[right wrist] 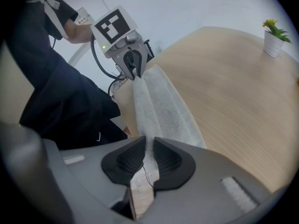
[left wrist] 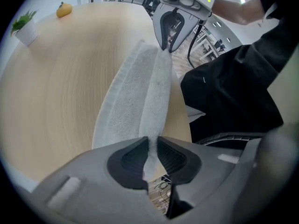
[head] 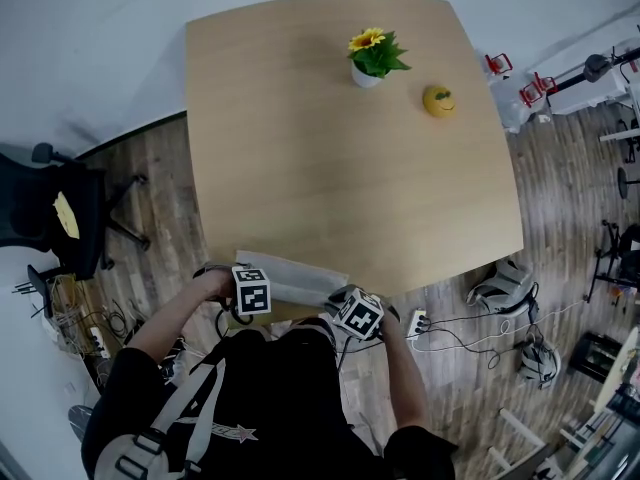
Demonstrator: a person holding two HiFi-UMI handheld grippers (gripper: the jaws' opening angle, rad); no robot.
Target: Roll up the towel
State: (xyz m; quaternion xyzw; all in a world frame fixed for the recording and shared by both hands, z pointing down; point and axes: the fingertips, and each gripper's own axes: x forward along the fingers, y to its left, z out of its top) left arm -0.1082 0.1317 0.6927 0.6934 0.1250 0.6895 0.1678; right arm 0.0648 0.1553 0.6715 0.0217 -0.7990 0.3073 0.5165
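A white towel (head: 290,280) lies folded into a narrow band along the near edge of the wooden table (head: 340,158), close to the person's body. My left gripper (head: 238,290) is shut on the towel's left end; in the left gripper view the towel (left wrist: 140,92) runs from between my pads away to the right gripper (left wrist: 169,45). My right gripper (head: 345,303) is shut on the towel's right end; in the right gripper view the towel (right wrist: 159,111) stretches from my pads to the left gripper (right wrist: 133,71). The near edge of the towel is lifted and pinched thin at both ends.
A potted sunflower (head: 374,58) and a small yellow fruit-like object (head: 439,100) stand at the table's far right. A black office chair (head: 60,213) sits left of the table. Cables and a power strip (head: 418,322) lie on the wood floor at the right.
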